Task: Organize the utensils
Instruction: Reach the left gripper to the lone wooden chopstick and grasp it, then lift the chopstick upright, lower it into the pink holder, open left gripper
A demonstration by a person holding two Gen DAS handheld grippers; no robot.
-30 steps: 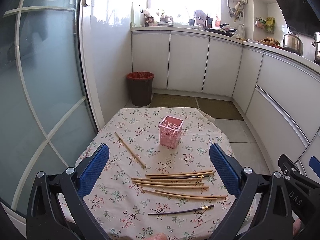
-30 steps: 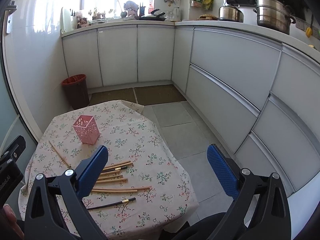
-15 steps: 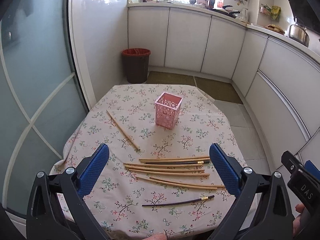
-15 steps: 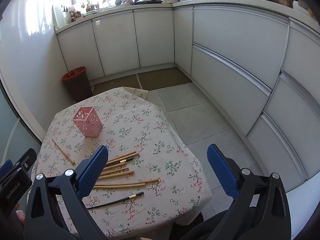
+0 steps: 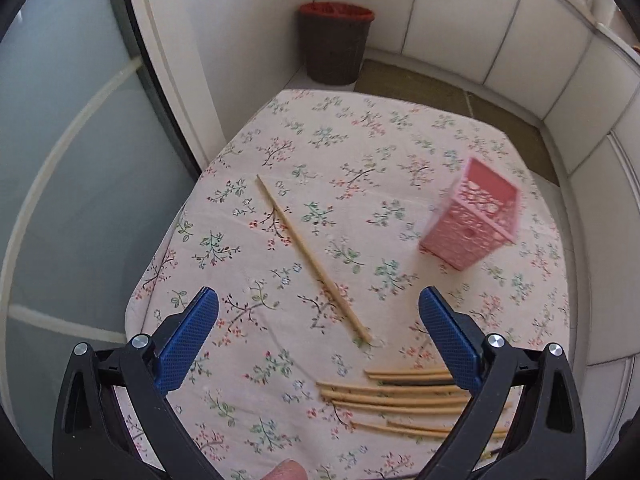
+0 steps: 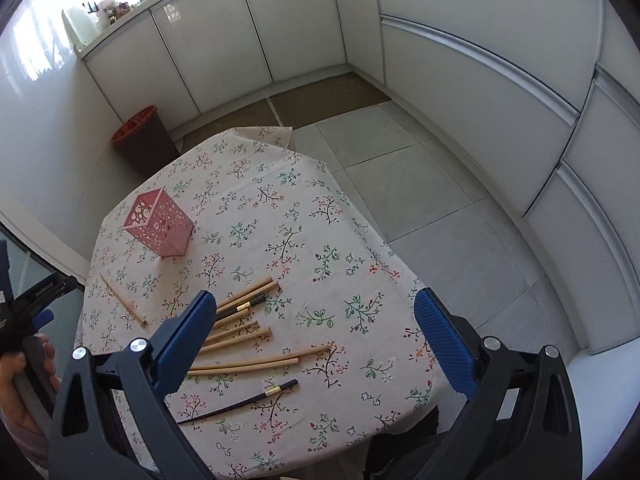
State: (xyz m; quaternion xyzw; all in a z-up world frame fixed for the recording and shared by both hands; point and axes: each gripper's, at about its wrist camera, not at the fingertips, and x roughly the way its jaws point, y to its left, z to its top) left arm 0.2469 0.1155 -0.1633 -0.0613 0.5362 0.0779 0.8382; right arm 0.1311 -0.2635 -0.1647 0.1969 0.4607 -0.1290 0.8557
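A pink perforated holder (image 5: pixel 472 222) stands upright on the floral tablecloth (image 5: pixel 360 152); it also shows in the right wrist view (image 6: pixel 160 226). A lone wooden chopstick (image 5: pixel 312 260) lies diagonally between the fingers of my open, empty left gripper (image 5: pixel 318 332), whose tip end is just beyond the jaws. Several wooden chopsticks (image 5: pixel 400 396) lie in a loose pile at lower right. In the right wrist view the pile (image 6: pixel 244 328) and a dark chopstick (image 6: pixel 240 402) lie below my open, empty right gripper (image 6: pixel 310 340).
A brown waste bin (image 5: pixel 334 44) stands on the floor beyond the table. A glass door (image 5: pixel 60 160) is at the left. White cabinets (image 6: pixel 460 80) curve round the right. The table's right edge (image 6: pixel 404 280) drops to tiled floor.
Both grippers have tilted down and come closer to the table. The left one has swung left over the lone chopstick; the holder now sits at its right.
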